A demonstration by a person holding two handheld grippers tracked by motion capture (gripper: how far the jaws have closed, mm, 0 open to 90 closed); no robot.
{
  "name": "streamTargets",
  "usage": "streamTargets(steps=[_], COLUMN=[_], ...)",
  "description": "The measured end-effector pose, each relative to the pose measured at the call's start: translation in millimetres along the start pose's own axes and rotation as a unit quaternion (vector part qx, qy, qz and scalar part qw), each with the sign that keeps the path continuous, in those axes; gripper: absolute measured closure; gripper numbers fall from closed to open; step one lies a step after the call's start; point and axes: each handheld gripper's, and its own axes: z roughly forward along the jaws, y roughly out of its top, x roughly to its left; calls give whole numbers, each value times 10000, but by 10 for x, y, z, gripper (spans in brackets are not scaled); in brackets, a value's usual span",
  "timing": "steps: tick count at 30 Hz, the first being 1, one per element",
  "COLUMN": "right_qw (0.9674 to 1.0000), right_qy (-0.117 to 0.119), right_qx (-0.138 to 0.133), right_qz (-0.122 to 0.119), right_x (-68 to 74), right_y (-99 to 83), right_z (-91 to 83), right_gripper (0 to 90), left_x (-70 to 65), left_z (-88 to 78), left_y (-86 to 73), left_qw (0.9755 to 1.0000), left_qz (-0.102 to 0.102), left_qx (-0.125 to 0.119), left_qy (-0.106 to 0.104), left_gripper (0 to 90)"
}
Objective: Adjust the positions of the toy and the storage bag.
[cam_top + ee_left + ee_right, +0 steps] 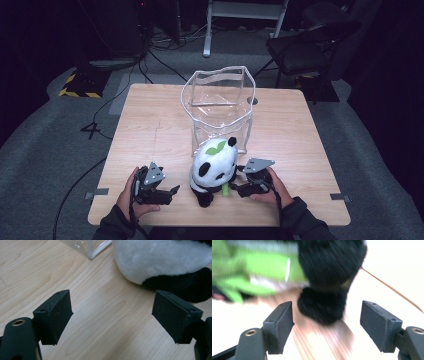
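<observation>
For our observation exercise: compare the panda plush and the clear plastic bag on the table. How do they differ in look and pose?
The panda plush is opaque, furry, black and white with a green leaf on its head; the clear plastic bag is see-through with white edging. The panda plush lies nearer the person, between the left gripper and right gripper; the bag stands upright behind it, mouth open. Both rest on the wooden table.

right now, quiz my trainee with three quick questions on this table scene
1. True or false: the left tool is shut on the plush panda.
2. What stands right behind the panda? A) a metal pot B) a clear plastic bag C) a cardboard box
3. Fill in: the right tool is open beside the panda's ____ limb.

Key: 1 false, it is open over bare table. 2 B. 3 black.
</observation>
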Motion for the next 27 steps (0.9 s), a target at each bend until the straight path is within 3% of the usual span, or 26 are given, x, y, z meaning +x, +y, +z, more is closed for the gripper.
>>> streamTargets(steps=[4,5,9,14,19,22,27], right_qw=[9999,9999,9996,9993,9988,9986,9984], right_qy=[-59,-88,-245,-334,-424,-441,-488], right_qx=[100,77,136,132,152,112,57], right_qz=[-103,-2,17,86,182,255,294], right_x=[-87,-149,-220,-295,-351,-384,-413], right_y=[-103,-144,-210,-281,-343,-371,-393], right_z=[-160,-228,-299,-373,-431,-467,-520], right_gripper=[260,260,259,258,258,258,257], left_x=[-57,-77,-159,-291,-334,-389,-427], left_z=[-22,-29,-31,95,237,333,477], left_y=[47,67,137,173,211,235,305], left_qw=[10000,9999,9996,9991,9990,9984,9978], left_qz=[30,32,52,231,124,272,336], left_qx=[-50,-102,-225,-131,-122,6,-4], left_qy=[-42,-53,-186,-335,-421,-494,-575], left_gripper=[163,162,159,161,159,159,164])
